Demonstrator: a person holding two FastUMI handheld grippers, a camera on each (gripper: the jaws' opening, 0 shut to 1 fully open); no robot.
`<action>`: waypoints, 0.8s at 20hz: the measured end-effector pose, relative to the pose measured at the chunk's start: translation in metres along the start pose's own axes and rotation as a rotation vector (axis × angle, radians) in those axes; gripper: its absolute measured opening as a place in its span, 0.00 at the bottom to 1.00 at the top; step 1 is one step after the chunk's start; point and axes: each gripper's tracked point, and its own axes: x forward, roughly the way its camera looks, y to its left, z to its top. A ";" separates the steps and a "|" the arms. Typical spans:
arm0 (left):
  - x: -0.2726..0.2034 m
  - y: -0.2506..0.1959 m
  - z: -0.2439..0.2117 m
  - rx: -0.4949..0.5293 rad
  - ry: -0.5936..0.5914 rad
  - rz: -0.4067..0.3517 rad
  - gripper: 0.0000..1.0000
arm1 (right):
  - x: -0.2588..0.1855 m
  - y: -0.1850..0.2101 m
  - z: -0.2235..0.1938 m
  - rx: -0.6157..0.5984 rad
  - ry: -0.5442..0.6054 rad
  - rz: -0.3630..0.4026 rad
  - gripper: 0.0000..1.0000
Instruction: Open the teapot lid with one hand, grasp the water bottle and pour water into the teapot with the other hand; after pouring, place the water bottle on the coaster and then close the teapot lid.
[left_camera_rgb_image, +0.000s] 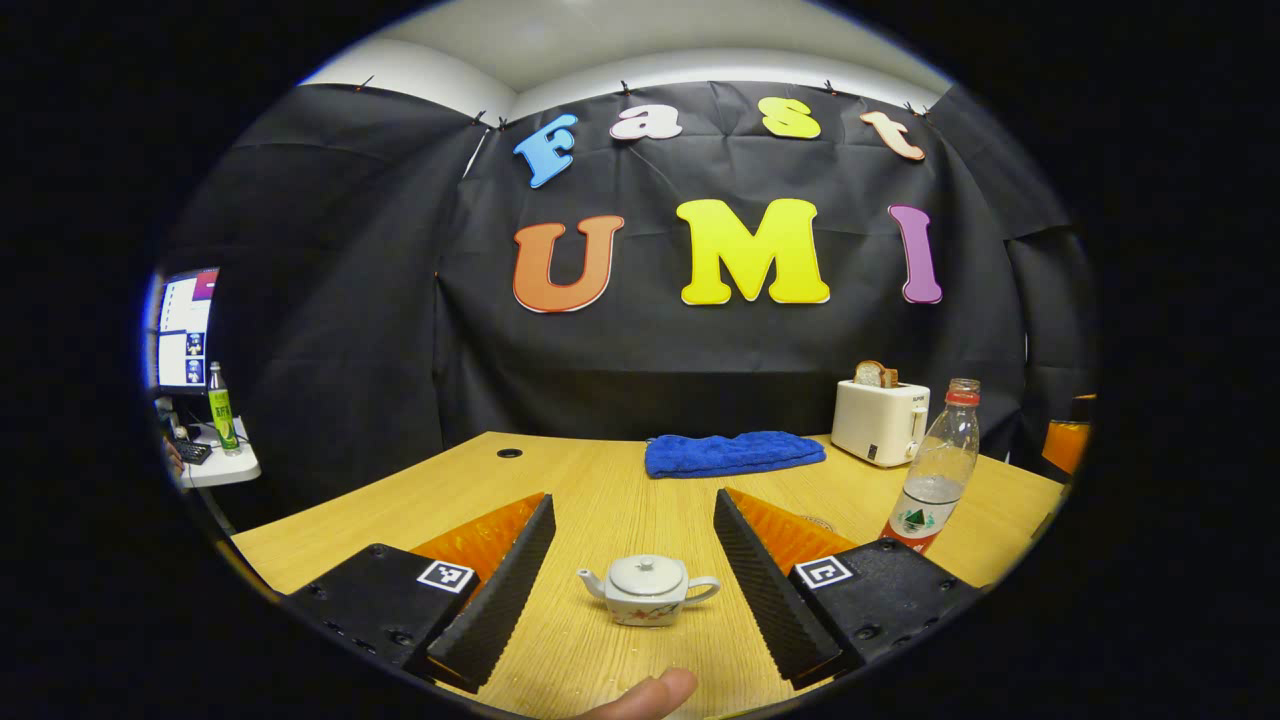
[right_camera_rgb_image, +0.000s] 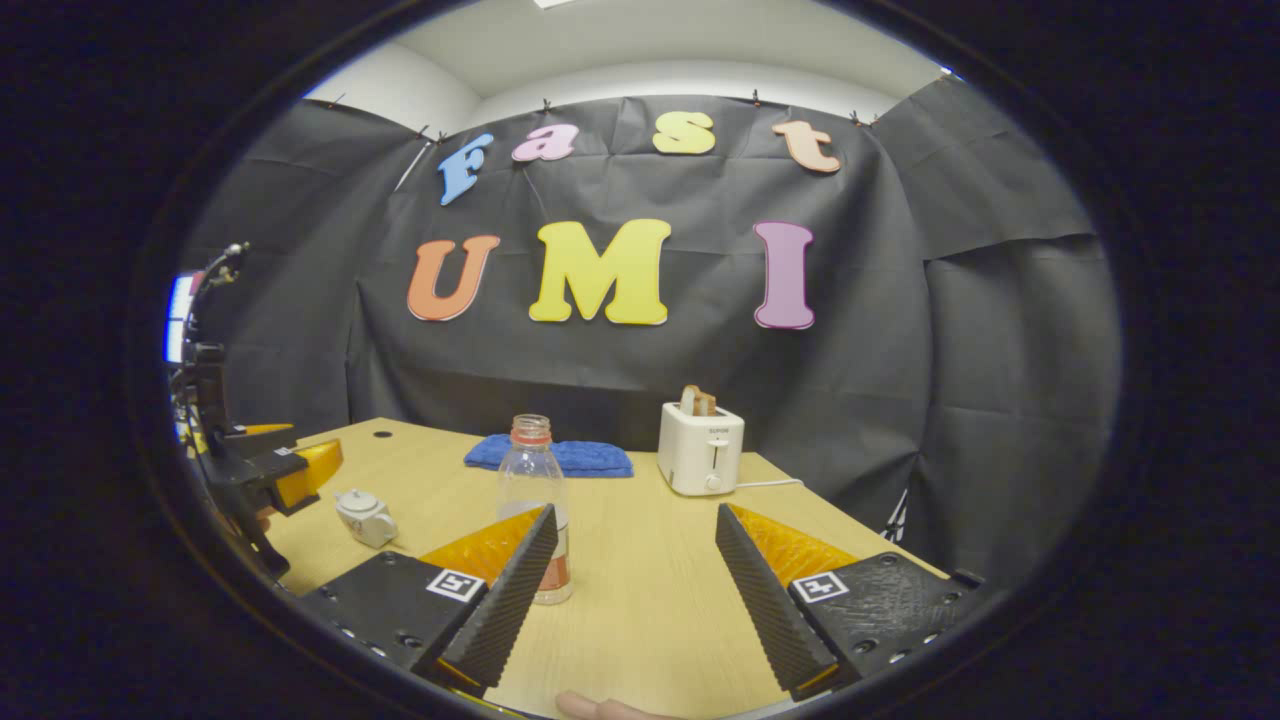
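Right now I am holding both tongs above the wooden table, and nothing of the task is done yet as far as I can judge. My left gripper is spread wide with nothing between its fingers, and it is pointing straight at the small white teapot, which is sitting on the table between the two fingers but beyond their tips, its lid on. My right gripper is gaping just as wide and gripping nothing; the water bottle is standing upright, uncapped, just behind its left finger and off to that side, not between the fingers. In the left gripper view the bottle is standing to the right of the teapot, near the white toaster and the folded blue towel.

I am judging this as the approach before the lid comes off. Next I am needing to bring the left tongs down over the lid's knob and close on it, while swinging the right tongs leftward so the bottle's body is falling between its fingers. I cannot make out a coaster with any certainty.
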 end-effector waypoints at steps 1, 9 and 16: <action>0.007 -0.003 -0.004 0.002 0.002 -0.011 1.00 | -0.001 0.000 0.001 -0.006 -0.011 0.001 0.96; 0.045 -0.005 -0.039 0.007 0.064 -0.015 0.86 | 0.008 0.006 -0.014 -0.006 0.011 0.007 0.96; 0.055 -0.005 -0.049 0.045 0.084 -0.056 0.57 | 0.015 0.009 -0.036 -0.001 0.063 0.010 0.96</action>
